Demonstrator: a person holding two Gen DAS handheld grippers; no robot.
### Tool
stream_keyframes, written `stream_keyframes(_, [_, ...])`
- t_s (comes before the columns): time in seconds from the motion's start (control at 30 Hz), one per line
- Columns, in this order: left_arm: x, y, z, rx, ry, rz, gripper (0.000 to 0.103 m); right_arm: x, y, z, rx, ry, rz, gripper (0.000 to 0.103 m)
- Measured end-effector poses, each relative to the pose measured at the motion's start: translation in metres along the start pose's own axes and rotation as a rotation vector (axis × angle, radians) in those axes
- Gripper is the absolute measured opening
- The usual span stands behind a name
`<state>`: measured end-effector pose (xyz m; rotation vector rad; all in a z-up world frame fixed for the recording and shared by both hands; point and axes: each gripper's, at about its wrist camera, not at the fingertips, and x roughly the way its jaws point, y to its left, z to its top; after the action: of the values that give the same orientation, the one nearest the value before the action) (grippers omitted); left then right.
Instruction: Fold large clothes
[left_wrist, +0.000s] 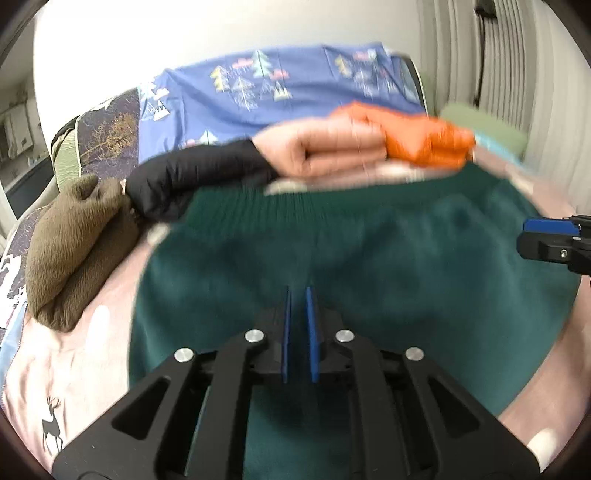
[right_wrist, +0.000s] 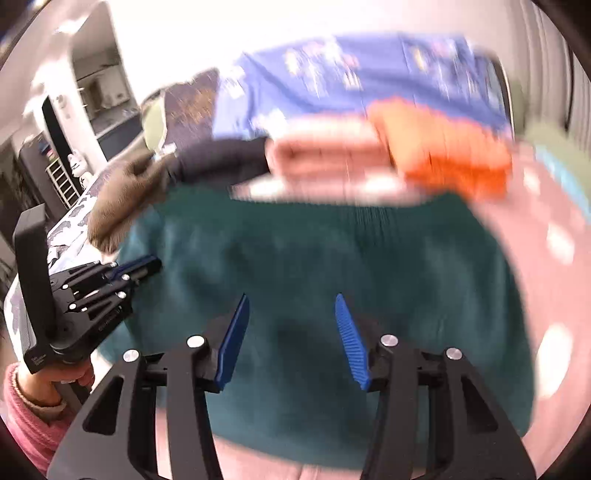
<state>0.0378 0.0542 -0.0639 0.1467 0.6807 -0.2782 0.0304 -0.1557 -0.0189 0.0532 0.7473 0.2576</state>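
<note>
A large dark green garment (left_wrist: 369, 258) lies spread flat on the bed, its ribbed band at the far side; the right wrist view shows the green garment (right_wrist: 314, 266) too, blurred. My left gripper (left_wrist: 297, 293) hovers over its near middle, blue pads almost touching, shut with nothing between them. My right gripper (right_wrist: 291, 299) is open above the cloth, and nothing is between its fingers. In the left wrist view the right gripper (left_wrist: 526, 234) pokes in at the right edge. The left gripper (right_wrist: 153, 264) appears at the left of the right wrist view, over the garment's left edge.
Behind the garment lie folded clothes: a peach piece (left_wrist: 325, 147), an orange one (left_wrist: 424, 140), a black one (left_wrist: 192, 177) and a brown fleece (left_wrist: 74, 243). Blue tree-print bedding (left_wrist: 277, 81) is at the back. A pink sheet (left_wrist: 74, 362) covers the bed. A hand in a pink sleeve (right_wrist: 29, 406) holds the left gripper.
</note>
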Motion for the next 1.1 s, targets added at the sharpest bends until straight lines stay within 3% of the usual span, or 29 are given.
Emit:
stream_keyframes(0.07, [0.009,0.003,0.013,-0.021,-0.008,-0.005,0.010,0.019,0.006,0.014,-0.019,-0.003,-0.007,0.051])
stream_keyframes(0.1, [0.021,0.006,0.014,-0.036,0.022,-0.022,0.010,0.035,0.004,0.014,-0.008,0.041,-0.009,0.051])
stream_keyframes(0.17, [0.053,0.009,0.005,-0.039,0.120,-0.045,0.010,0.097,-0.013,-0.005,0.047,0.220,-0.006,0.055])
stream_keyframes(0.23, [0.060,0.013,-0.009,-0.034,0.057,-0.080,0.011,0.103,-0.019,-0.017,0.022,0.146,0.007,0.055])
stream_keyframes(0.3, [0.054,0.020,-0.009,-0.091,0.064,-0.117,0.010,0.097,-0.015,-0.013,0.019,0.169,-0.018,0.055])
stream_keyframes(0.37, [0.051,0.020,-0.008,-0.085,0.063,-0.125,0.010,0.098,-0.014,-0.006,0.004,0.201,-0.032,0.054])
stream_keyframes(0.43, [0.046,0.018,-0.003,-0.082,0.078,-0.113,0.010,0.096,-0.017,0.011,0.046,0.230,-0.018,0.054])
stream_keyframes(0.53, [0.031,0.012,0.017,-0.042,0.040,-0.088,0.014,0.087,-0.009,0.049,0.012,0.151,-0.035,0.054])
stream_keyframes(0.67, [0.035,0.014,0.048,-0.024,-0.006,-0.053,0.017,0.116,-0.011,0.081,0.023,0.157,-0.048,0.054])
stream_keyframes(0.7, [0.042,0.018,0.051,-0.036,0.008,-0.057,0.017,0.133,-0.015,0.083,0.027,0.184,-0.063,0.054])
stream_keyframes(0.73, [0.063,0.023,0.050,-0.054,0.073,-0.060,0.017,0.163,-0.021,0.077,0.026,0.248,-0.083,0.056])
stream_keyframes(0.8, [0.102,0.030,0.032,-0.046,0.157,-0.087,0.019,0.192,-0.039,0.068,0.112,0.299,-0.010,0.061])
stream_keyframes(0.93, [0.104,0.054,0.023,-0.184,0.131,-0.217,0.020,0.192,-0.042,0.071,0.116,0.278,0.013,0.062])
stream_keyframes(1.1, [0.101,0.039,0.024,-0.124,0.118,-0.154,0.020,0.191,-0.037,0.072,0.102,0.274,-0.002,0.062])
